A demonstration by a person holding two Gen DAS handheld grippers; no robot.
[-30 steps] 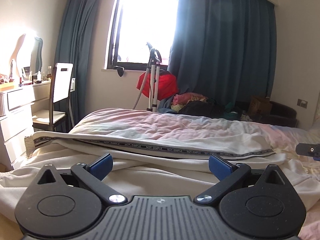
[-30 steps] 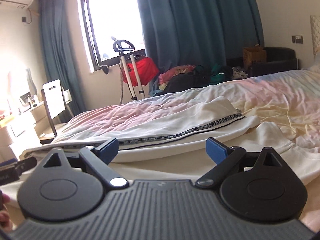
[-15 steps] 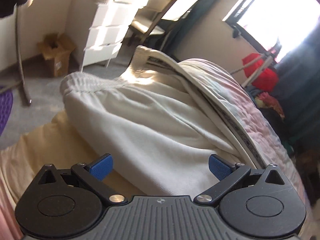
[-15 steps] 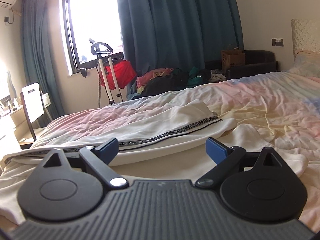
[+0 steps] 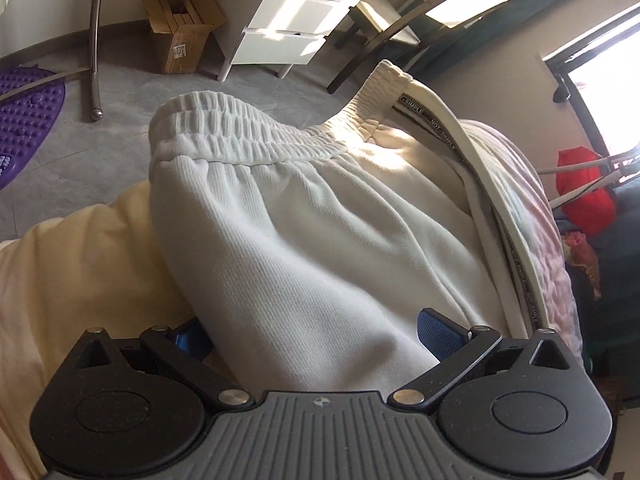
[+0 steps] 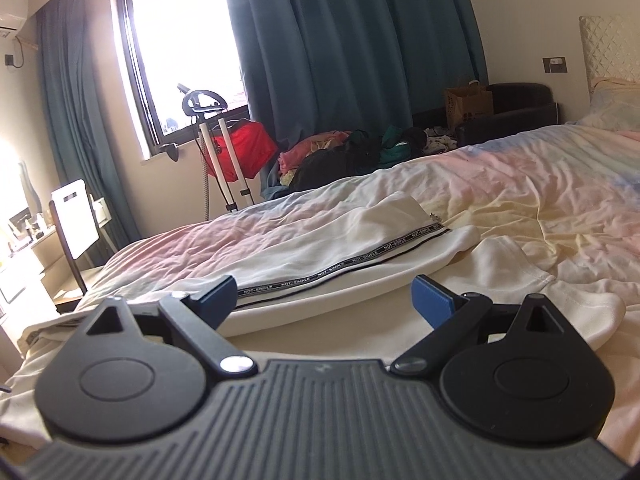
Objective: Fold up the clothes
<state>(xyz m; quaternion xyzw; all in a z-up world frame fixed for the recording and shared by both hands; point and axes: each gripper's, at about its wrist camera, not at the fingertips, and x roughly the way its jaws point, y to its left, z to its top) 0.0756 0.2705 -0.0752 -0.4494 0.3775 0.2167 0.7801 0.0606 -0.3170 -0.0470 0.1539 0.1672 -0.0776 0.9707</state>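
Note:
White track pants (image 5: pixel 320 232) with a ribbed elastic waistband (image 5: pixel 248 136) and a lettered side stripe lie on the bed, folded lengthwise. In the right wrist view the pants (image 6: pixel 320 264) stretch left to right, hem at the right. My left gripper (image 5: pixel 316 336) is open, its blue pads either side of a fold of the pants fabric near the waist. My right gripper (image 6: pixel 324 300) is open, low over the pants leg. A cream shirt (image 6: pixel 520 280) lies under the pants.
The bed (image 6: pixel 540 184) has a pastel quilt. Beyond its foot are grey floor, a cardboard box (image 5: pixel 180 28), white drawers (image 5: pixel 304 12), a chair (image 6: pixel 76 216) and a purple mat (image 5: pixel 24 112). A clothes pile (image 6: pixel 340 156) and a steamer stand (image 6: pixel 216 152) are by the window.
My left gripper swung left and down toward the waistband end and now has the pants fabric between its open pads. My right gripper shifted right along the pants leg.

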